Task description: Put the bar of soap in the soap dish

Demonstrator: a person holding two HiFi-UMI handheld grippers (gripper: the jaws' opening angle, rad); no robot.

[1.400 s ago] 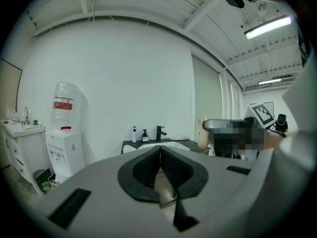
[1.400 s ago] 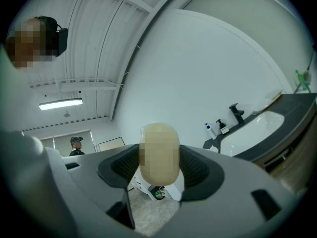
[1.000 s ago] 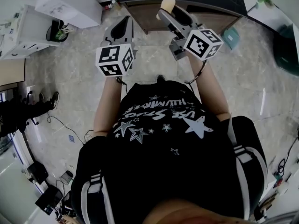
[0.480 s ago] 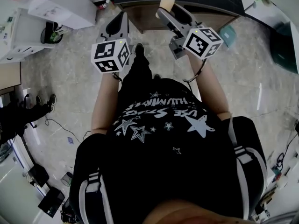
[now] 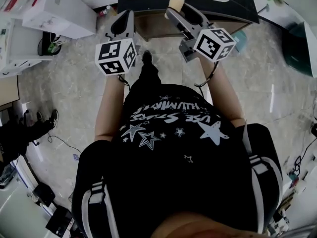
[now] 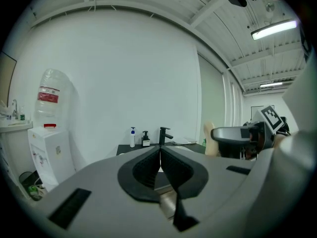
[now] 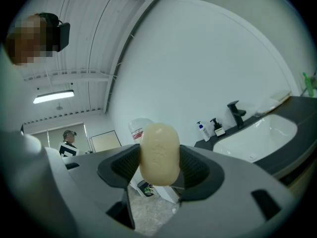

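- My right gripper (image 7: 159, 168) is clamped on the bar of soap (image 7: 159, 153). Its jaws stand only as far apart as the bar is thick, with one ribbed pad against each broad side.
- In the right gripper view the pale soap stands on end in the centre of the frame, and its rounded top and bottom stick out past the pads.
- In the head view the soap shows at the top centre, over the front edge of the dark counter (image 5: 148, 1).
- My left gripper (image 6: 160, 155) has its jaws pressed together with nothing between them. In the head view it sits upper left of centre, about level with the right one and well apart from it.
- At the right of the right gripper view I see a white sink basin (image 7: 257, 133), a black faucet (image 7: 234, 110) behind it and two pump bottles (image 7: 202, 132) just left of the faucet.
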